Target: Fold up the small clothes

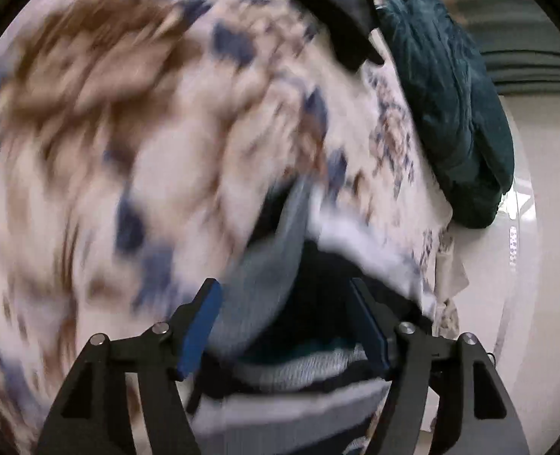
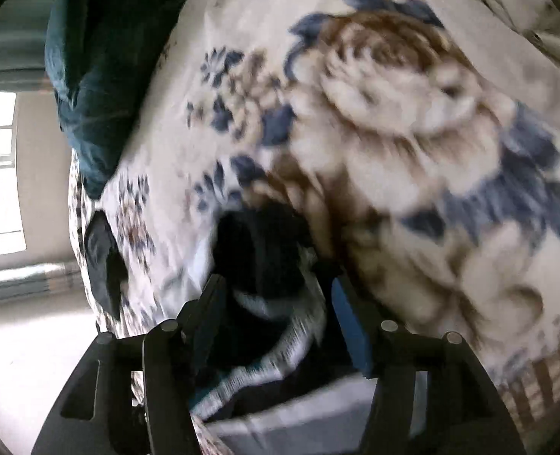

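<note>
A floral blanket (image 1: 147,132), cream with brown and blue blooms, fills the area ahead of both tools and is heavily motion-blurred in each wrist view. A dark teal garment (image 1: 454,113) lies bunched on the blanket's edge, ahead and to the right of the left gripper (image 1: 285,326); in the right wrist view the same teal garment (image 2: 94,76) sits ahead and to the left of the right gripper (image 2: 276,322). A black cloth item (image 1: 337,7) rests on the blanket at the far end of the left view, touching the teal garment; a second small black piece (image 2: 102,261) lies at the blanket's edge to the left of the right gripper.

The small garment (image 1: 276,341), dark with grey-white striped bands, lies directly between the blue pads (image 1: 200,326) of the left gripper. The jaws stand apart around it; whether the pads bear on the cloth cannot be told. In the right view the garment (image 2: 265,303) likewise bunches between that gripper's spread fingers (image 2: 350,322), and actual grip cannot be confirmed through the blur
</note>
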